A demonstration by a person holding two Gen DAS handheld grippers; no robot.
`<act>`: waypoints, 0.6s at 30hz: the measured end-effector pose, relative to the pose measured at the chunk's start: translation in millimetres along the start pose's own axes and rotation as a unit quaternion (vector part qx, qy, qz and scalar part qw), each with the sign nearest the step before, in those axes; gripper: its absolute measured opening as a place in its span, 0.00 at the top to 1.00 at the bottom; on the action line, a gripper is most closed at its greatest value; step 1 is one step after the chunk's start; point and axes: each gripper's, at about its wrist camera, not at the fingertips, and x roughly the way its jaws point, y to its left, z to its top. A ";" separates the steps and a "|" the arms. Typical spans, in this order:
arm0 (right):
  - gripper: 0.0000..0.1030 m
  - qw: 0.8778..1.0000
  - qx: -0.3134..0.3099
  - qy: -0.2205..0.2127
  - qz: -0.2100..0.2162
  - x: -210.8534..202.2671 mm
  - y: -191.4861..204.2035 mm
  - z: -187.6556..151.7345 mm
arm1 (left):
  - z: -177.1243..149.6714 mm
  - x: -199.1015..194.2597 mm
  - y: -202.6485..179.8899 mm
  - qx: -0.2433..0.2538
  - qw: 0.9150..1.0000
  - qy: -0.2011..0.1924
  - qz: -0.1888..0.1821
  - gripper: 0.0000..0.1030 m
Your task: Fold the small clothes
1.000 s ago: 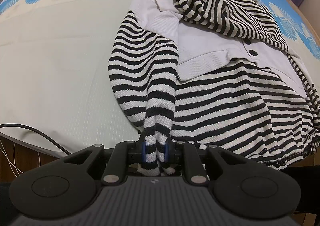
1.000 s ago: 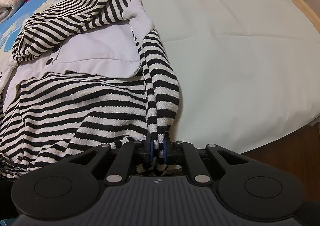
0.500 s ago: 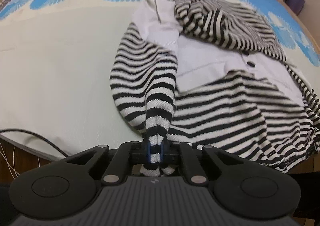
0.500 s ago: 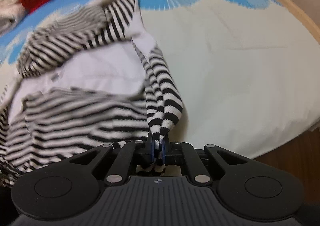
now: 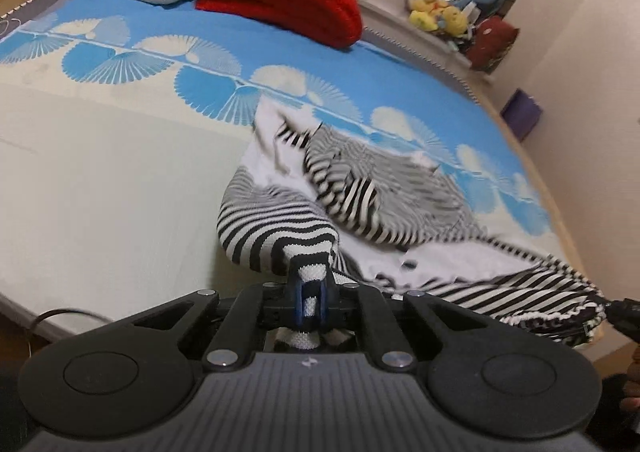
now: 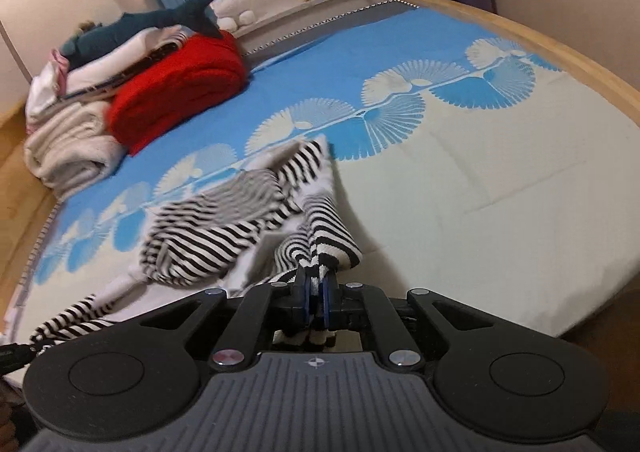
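Striped garment (image 5: 276, 228) between two tongs

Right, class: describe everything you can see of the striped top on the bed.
The striped top is a black-and-white knit with plain white panels and a dark button. It lies rumpled on the blue-and-cream bedcover, the far part bunched and blurred. The near edge is lifted: the left gripper and the right gripper each have their jaws shut on a fold of it.
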 end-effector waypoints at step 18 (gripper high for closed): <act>0.74 0.994 0.034 0.085 -0.067 192.8 -2.5 109.4 | 142.2 170.8 63.5 -0.146 0.986 0.083 0.017 0.60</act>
